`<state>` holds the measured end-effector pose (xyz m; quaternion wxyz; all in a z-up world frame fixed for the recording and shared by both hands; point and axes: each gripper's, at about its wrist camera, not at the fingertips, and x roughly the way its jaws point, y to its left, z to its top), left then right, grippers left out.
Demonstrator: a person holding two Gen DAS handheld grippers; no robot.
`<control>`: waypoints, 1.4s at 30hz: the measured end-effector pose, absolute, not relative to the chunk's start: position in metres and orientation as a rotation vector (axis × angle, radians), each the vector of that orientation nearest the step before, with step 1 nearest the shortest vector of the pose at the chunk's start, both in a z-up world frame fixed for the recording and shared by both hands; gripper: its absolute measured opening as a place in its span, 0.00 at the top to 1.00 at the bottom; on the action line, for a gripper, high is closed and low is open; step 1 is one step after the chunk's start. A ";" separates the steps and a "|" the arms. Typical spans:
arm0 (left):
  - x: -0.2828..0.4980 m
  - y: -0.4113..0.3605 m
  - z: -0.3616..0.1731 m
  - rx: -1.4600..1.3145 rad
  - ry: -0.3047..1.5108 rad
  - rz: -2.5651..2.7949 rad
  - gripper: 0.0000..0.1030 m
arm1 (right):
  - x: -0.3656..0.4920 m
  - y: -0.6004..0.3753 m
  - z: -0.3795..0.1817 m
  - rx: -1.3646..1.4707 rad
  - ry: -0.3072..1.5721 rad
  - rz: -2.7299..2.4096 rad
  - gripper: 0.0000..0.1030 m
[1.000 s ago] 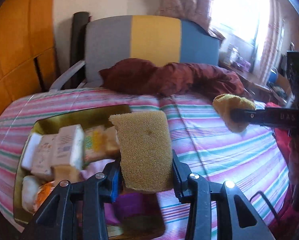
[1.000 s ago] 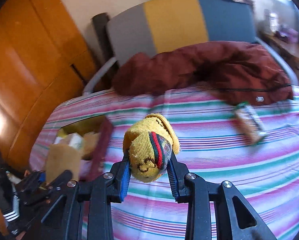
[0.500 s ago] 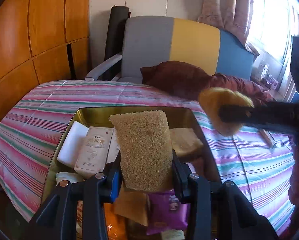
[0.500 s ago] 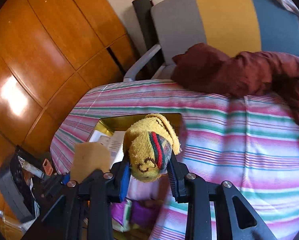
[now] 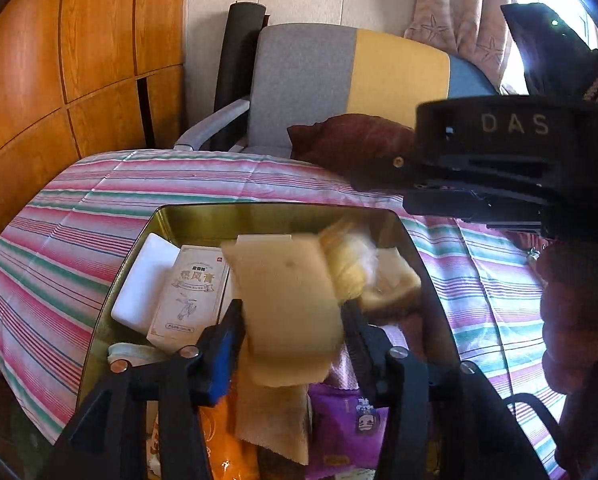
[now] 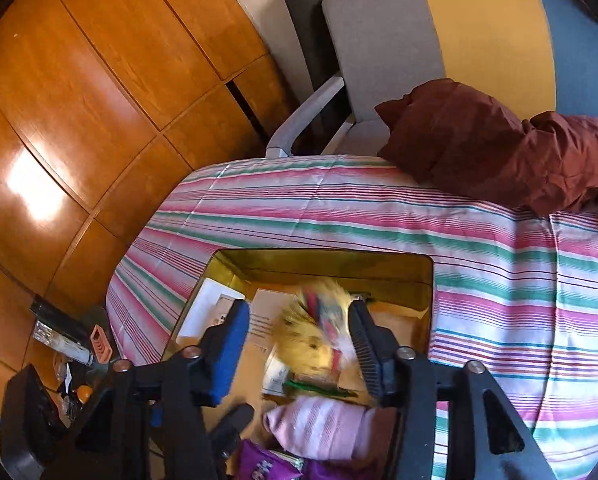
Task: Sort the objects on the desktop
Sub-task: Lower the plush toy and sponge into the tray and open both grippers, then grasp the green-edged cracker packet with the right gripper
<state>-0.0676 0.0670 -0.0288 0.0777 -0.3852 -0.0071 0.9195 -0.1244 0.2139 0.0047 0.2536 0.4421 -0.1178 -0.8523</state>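
Two sets of tongs are seen over the same gold tin (image 5: 203, 216), both with jaws that have just been opening. The left tongs (image 5: 293, 322) are parted at the lower middle of the left wrist view, and the tan sponge (image 5: 287, 300) is caught blurred between them, apparently loose from the pads. The right tongs (image 6: 299, 344) are spread wider in the lower middle of their own view, and the yellow sock (image 6: 315, 332) with its red and green stripes is smeared between the jaws, clear of the blue pad on the left.

Below them, the tin is packed: a white box (image 5: 189, 292), a purple packet (image 5: 351, 428), a pink cloth (image 6: 319, 428). It's set on a pink and green striped bedspread (image 6: 379, 208). A maroon cushion (image 6: 479, 140) is spotted toward the upper right, against a grey, yellow and blue chair (image 6: 439, 32).
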 end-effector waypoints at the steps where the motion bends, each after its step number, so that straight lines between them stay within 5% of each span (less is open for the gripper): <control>1: -0.067 0.068 -0.028 -1.149 -0.015 2.758 0.50 | -0.125 0.213 0.004 1.201 -0.327 -2.311 0.43; 26: -0.043 0.094 0.009 -1.024 0.044 2.741 0.47 | -0.078 0.283 0.001 1.184 -0.406 -2.405 0.43; 36: -0.049 0.170 0.011 -0.998 0.129 2.568 0.47 | -0.076 0.431 -0.017 1.324 -0.387 -2.702 0.42; 42: -0.057 0.236 -0.005 -1.002 0.199 2.446 0.47 | -0.098 0.523 -0.037 1.466 -0.305 -2.879 0.31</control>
